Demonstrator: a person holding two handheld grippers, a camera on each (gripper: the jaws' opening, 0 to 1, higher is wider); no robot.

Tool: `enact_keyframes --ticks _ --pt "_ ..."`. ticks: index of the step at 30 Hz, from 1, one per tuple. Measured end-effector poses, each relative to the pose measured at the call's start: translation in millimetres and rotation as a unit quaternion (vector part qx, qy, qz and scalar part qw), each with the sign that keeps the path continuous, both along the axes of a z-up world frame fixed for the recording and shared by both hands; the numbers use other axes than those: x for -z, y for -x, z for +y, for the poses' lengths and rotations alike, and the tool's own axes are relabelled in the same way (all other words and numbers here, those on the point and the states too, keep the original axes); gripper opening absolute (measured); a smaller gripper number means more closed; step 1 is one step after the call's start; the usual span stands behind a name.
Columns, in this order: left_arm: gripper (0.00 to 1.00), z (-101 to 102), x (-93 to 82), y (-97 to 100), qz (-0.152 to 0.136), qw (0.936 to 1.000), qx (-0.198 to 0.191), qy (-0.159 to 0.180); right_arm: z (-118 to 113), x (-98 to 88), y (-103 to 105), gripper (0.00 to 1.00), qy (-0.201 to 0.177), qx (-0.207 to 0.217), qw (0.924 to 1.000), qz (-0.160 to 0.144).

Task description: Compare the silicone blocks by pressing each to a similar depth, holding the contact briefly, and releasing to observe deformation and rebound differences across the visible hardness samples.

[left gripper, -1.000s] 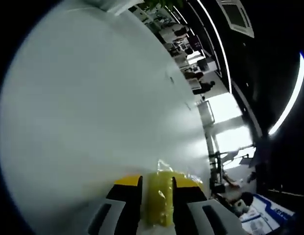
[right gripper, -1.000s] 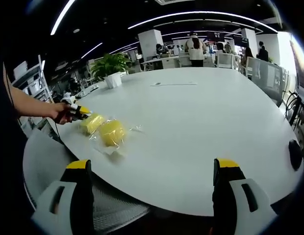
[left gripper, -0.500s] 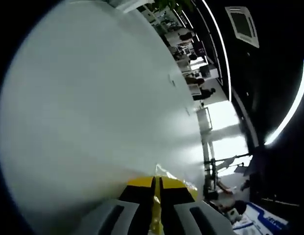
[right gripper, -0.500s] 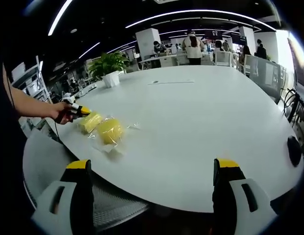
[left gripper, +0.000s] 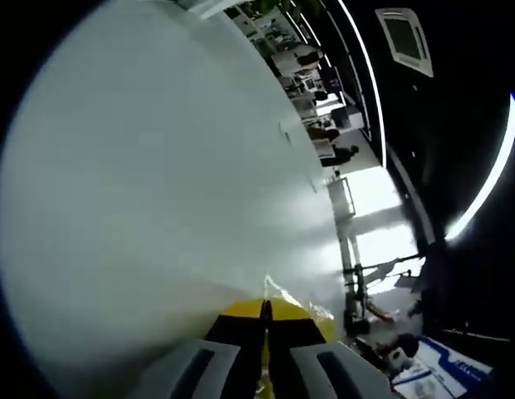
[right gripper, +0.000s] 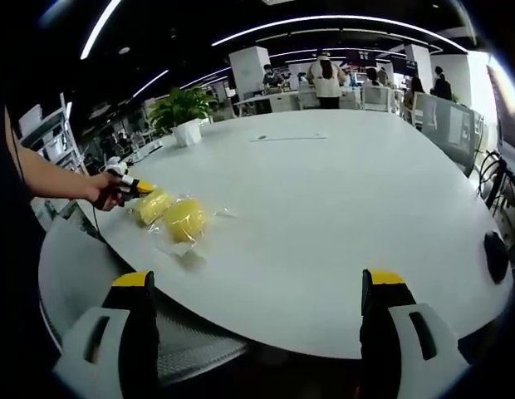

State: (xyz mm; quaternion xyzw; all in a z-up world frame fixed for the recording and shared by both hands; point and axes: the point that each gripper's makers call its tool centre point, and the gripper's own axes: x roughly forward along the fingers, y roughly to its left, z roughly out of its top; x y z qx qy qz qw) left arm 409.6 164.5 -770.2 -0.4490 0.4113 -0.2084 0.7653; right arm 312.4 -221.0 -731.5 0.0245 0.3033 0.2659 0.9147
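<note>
Silicone blocks (right gripper: pixel 176 218), two yellow samples in clear wrap, lay on the white counter (right gripper: pixel 340 208) at about nine o'clock in the right gripper view, side by side and touching or nearly so; nearer block (right gripper: pixel 185 220) rounder, farther block (right gripper: pixel 153 205) flatter, with the left hand-held gripper (right gripper: pixel 139 188) reaching it from nine o'clock, gripped by a hand (right gripper: pixel 104 191). Seen from the left gripper view, left hand-held gripper (left gripper: pixel 265 320) clenched on a thin sliver of yellow block (left gripper: pixel 263 366) at six o'clock, jaws almost touching, wrap crumpled just beyond the tips; a second before, stood apart with a broad band of yellow between; half a second before, narrowed to a slit; now tighter by a shade. Judged as the squeeze reaching full depth and passing into the brief hold, with release and rebound not yet observed; marked yielding of this sample suggested a soft grade. Right hand-held gripper (right gripper: pixel 256 307) released, jaws wide apart at six o'clock, hovering off the near edge of the counter, well apart from both blocks, unchanged over the second; second block judged untested.
</note>
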Motion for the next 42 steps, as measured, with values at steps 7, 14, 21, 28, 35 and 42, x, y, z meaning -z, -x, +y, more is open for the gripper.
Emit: enact_keyframes --ticks 7,14,21,28,35,42 --pt "0.00 3 0.7 2.7 -0.002 0.9994 0.001 -0.035 -1 -1.0 -2 0.96 0.001 -0.001 1.0000 0.000" --pt "0.00 4 -11.1 -1.0 -0.041 0.9983 0.003 -0.042 3 -3.0 -7 0.96 0.000 -0.007 1.0000 -0.004" --pt "0.00 0 -44.1 -6.6 -0.100 0.9939 0.013 -0.046 6 -4.3 -7 0.96 -0.003 -0.010 0.9999 -0.006" --pt "0.00 1 -66.3 -10.2 -0.142 0.9883 0.017 -0.053 8 -8.1 -9 0.96 -0.004 -0.014 0.9998 -0.012" --pt "0.00 2 -83.2 -13.6 -0.166 0.9844 0.020 -0.057 12 -13.8 -10 0.96 -0.011 -0.016 0.9996 -0.018" --pt "0.00 3 -108.5 -19.9 -0.198 0.9780 0.025 -0.059 17 -23.1 -12 0.96 -0.019 -0.021 0.9991 -0.031"
